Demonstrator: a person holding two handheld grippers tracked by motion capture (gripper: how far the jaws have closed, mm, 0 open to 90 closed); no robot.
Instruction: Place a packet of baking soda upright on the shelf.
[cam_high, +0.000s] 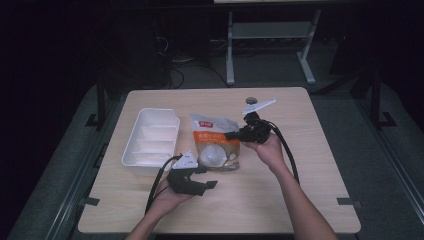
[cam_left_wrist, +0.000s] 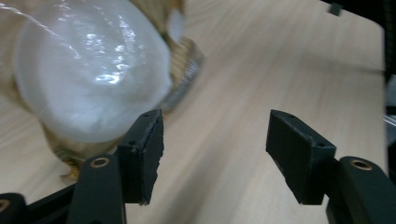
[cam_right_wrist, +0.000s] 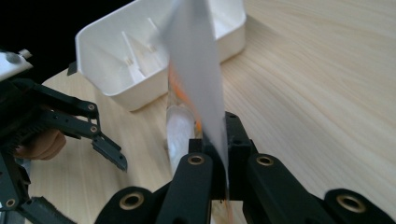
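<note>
Dark room, wooden table (cam_high: 280, 200). High view: we note white compartment tray (cam_high: 150, 137) at left, food pouch (cam_high: 216, 142) at centre. Right gripper (cam_high: 234, 135) clamped on pouch's right edge; left gripper (cam_high: 207, 177) near pouch's near-left corner, apart from it. Left gripper view: we find jaws spread wide, nothing between; pouch (cam_left_wrist: 93, 70) just beyond, left. Right gripper view: jaws pinch pouch (cam_right_wrist: 196, 84) edge tight; tray (cam_right_wrist: 140, 51) far left.

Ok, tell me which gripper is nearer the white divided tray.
Left. The left gripper sits just off the near right corner of the white divided tray; the right gripper is farther right, shut on the food pouch that lies between.
</note>
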